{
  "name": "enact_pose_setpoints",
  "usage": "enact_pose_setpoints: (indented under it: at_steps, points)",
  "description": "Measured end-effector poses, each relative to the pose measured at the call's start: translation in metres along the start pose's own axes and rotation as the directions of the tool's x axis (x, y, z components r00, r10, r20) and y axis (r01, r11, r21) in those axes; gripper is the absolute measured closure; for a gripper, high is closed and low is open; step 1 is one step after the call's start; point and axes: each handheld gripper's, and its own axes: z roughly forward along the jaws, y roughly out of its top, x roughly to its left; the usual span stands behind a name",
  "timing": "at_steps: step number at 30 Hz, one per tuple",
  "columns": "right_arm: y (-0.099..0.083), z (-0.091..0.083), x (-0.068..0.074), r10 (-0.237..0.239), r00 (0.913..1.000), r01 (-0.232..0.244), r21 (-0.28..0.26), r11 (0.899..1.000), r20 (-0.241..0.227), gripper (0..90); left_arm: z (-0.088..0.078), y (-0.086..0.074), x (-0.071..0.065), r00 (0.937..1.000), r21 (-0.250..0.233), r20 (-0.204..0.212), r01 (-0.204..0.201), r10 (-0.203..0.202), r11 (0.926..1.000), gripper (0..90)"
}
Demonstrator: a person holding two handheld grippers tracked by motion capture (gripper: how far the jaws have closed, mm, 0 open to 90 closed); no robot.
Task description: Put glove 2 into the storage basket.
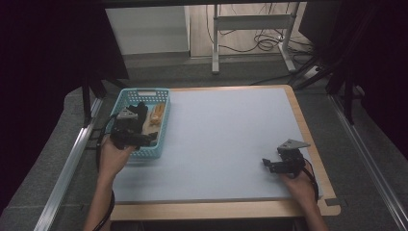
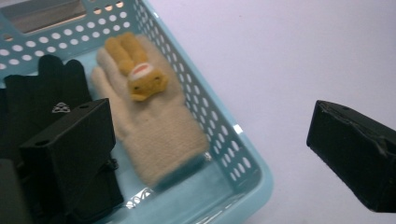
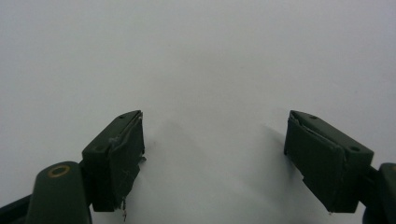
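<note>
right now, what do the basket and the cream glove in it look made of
Basket: likely moulded plastic, light blue and slightly glossy, with even rows of punched holes in its walls. Cream glove: soft knit or fleece by its fuzzy matte surface, with a small plush yellow animal figure on it.

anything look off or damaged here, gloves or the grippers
The pad on the right gripper looks worn: the lining of its fingers is frayed and peeling at the edge. The cream glove and black glove lie flat in the blue basket; nothing spilled.
</note>
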Motion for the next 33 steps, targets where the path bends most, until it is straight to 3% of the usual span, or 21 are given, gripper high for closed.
enact_pose_setpoints:
  at_steps: [19, 33]
  points:
    - [0.000, 0.000, 0.000, 0.000, 1.0000, 0.000, -0.001, 1.000, 0.001, 19.7, 0.011, -0.004, -0.030, 0.9976, -0.014, 0.053, -0.044, 0.045, 0.9989, 1.4]
    - [0.000, 0.000, 0.000, -0.001, 1.0000, 0.001, 0.000, 1.000, 0.001, 19.6, 0.016, -0.007, -0.051, 0.9912, -0.040, 0.115, -0.061, 0.065, 0.9973, 1.4]
